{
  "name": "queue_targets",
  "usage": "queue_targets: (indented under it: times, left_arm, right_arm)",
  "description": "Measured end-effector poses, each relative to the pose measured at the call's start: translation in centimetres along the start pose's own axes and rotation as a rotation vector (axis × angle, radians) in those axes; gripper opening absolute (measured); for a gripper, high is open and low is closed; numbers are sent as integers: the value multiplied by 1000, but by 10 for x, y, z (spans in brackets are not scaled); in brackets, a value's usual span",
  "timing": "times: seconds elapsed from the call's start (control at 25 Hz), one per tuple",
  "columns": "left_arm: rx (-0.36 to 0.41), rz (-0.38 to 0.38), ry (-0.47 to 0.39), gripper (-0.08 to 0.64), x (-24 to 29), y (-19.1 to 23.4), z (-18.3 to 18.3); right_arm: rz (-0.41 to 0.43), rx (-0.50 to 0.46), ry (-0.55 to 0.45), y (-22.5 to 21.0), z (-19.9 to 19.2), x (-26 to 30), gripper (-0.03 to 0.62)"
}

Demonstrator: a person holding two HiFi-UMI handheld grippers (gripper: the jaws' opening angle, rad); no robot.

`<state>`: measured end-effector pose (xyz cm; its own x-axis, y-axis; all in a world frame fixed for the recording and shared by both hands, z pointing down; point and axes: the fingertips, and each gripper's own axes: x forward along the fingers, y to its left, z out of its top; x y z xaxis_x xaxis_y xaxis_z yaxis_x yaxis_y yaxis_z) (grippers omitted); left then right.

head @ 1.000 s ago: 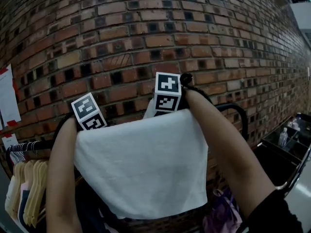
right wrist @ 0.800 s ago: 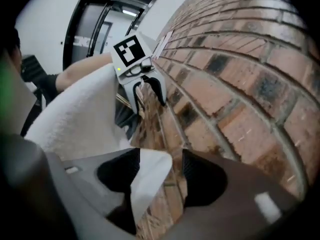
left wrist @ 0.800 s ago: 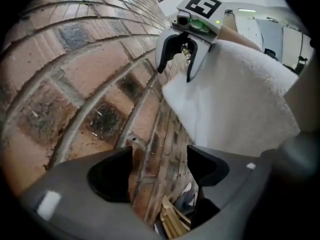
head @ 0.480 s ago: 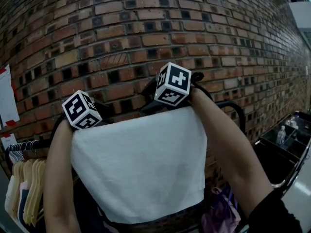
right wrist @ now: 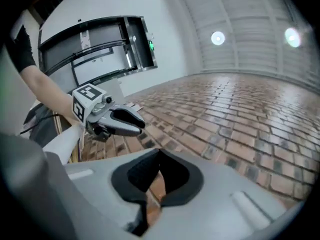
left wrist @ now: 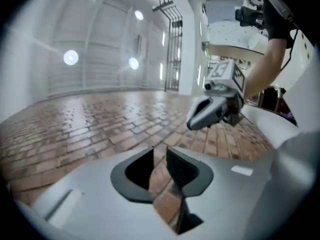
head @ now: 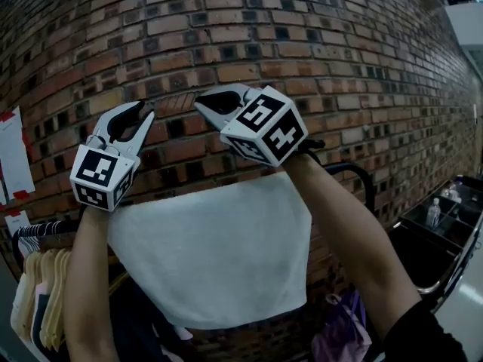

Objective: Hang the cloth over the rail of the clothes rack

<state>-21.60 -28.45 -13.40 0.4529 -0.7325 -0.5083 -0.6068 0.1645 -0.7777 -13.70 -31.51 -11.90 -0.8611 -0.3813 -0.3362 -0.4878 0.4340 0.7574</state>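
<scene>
Jaws of left gripper [left wrist: 160,153] just been closing, narrow gap left between tips, nothing in it. Jaws of right gripper [right wrist: 159,156] just closed, tips pressed together, empty. Both held high side by side before brick wall [head: 226,51], tips angled upward, well clear of cloth. White cloth [head: 219,255] lies draped over rail [head: 361,173] of clothes rack, below both grippers, front panel hanging flat between person's forearms [head: 347,240]. Pale hangers [head: 45,292] bunched on rail at far left.
</scene>
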Motion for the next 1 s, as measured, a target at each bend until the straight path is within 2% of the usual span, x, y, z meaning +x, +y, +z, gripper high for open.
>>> queue_targets:
  times: [0.08, 0.16, 0.24, 0.36, 0.44, 0.56, 0.72, 0.84, 1.0]
  left_arm:
    - [-38, 84, -118, 3, -14, 8, 37]
    - [-100, 145, -189, 3, -33, 3, 70]
    - [-172, 179, -227, 3, -53, -16, 94]
    - [-302, 169, -280, 3, -83, -59, 112]
    - [-412, 147, -297, 2, -108, -96, 112]
    - [-526, 135, -206, 3, -140, -165, 84]
    - [-613, 140, 9, 3, -166, -252, 18]
    - [-684, 132, 117, 2, -183, -296, -13]
    - [-724, 117, 214, 3, -204, -336, -31]
  right_arm:
    - [-55, 39, -62, 1, 23, -10, 4]
    - [-87, 97, -127, 13, 41, -25, 5]
    - [-117, 136, -189, 33, 55, -46, 5]
    - [-163, 217, -266, 67, 62, -85, 5]
    - [-186, 290, -286, 96, 51, -111, 5]
    - [-225, 397, -254, 149, 7, -139, 5]
    - [-289, 499, -60, 214, -76, -163, 5]
    - [-294, 571, 43, 253, -119, -180, 5]
    - [-285, 648, 141, 293, -151, -199, 5]
